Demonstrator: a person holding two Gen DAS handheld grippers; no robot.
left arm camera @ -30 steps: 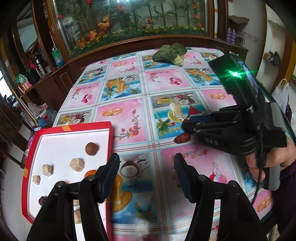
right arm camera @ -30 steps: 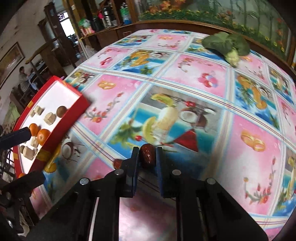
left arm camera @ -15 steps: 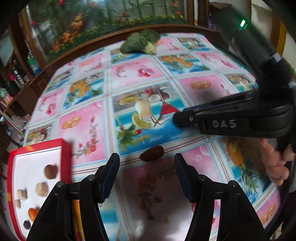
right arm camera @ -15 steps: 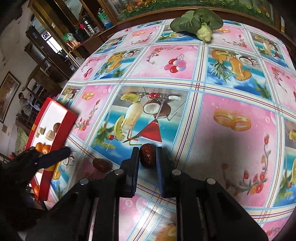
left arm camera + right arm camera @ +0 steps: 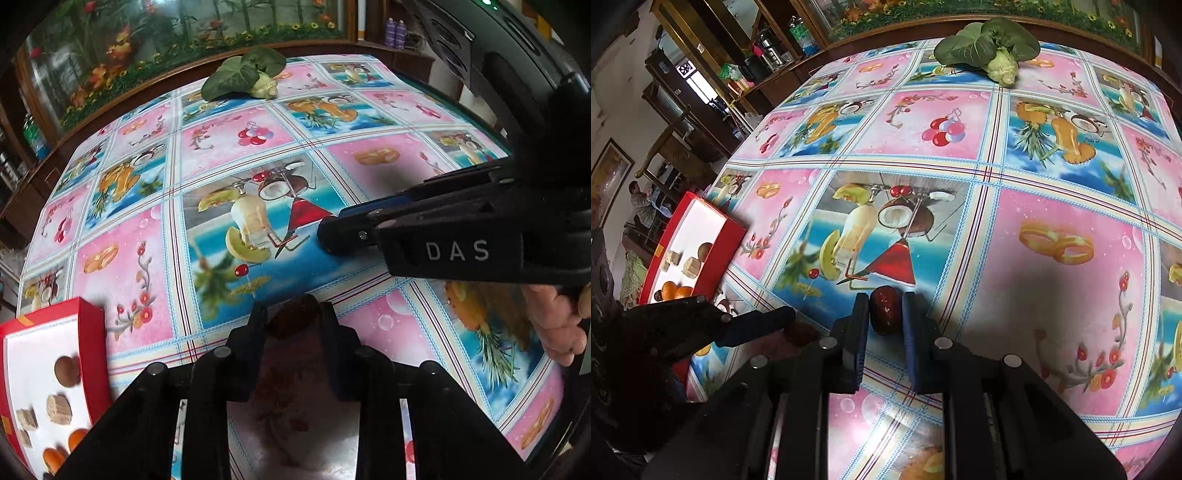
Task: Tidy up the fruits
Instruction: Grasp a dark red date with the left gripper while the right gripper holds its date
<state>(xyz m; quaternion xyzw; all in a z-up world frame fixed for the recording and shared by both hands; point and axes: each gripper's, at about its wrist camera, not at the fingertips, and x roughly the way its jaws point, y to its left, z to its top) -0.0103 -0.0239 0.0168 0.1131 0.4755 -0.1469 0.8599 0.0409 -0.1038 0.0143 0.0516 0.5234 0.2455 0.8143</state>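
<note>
Two dark red dates are in play on the fruit-print tablecloth. My left gripper (image 5: 292, 312) is shut on one date (image 5: 293, 323), which rests on the cloth between both fingers. From the right wrist view, that date (image 5: 802, 334) shows at the tip of the left gripper (image 5: 783, 321). My right gripper (image 5: 885, 295) is shut on the other date (image 5: 885, 312), held just above the cloth. Seen from the left wrist, the right gripper (image 5: 330, 234) reaches in from the right. The red tray (image 5: 90, 332), also at the left in the right wrist view (image 5: 729, 236), lies to the left with fruit on its white floor.
In the tray lie a brown round fruit (image 5: 66, 369), tan chunks (image 5: 59, 408) and orange pieces (image 5: 55, 459). A green leafy vegetable (image 5: 991, 48) lies at the table's far edge. A hand (image 5: 557, 332) grips the right gripper's handle. Wooden cabinets ring the table.
My left gripper swung right from the tray to the loose date and its fingers came together on it. The right gripper kept its date and drew in closer beside the left.
</note>
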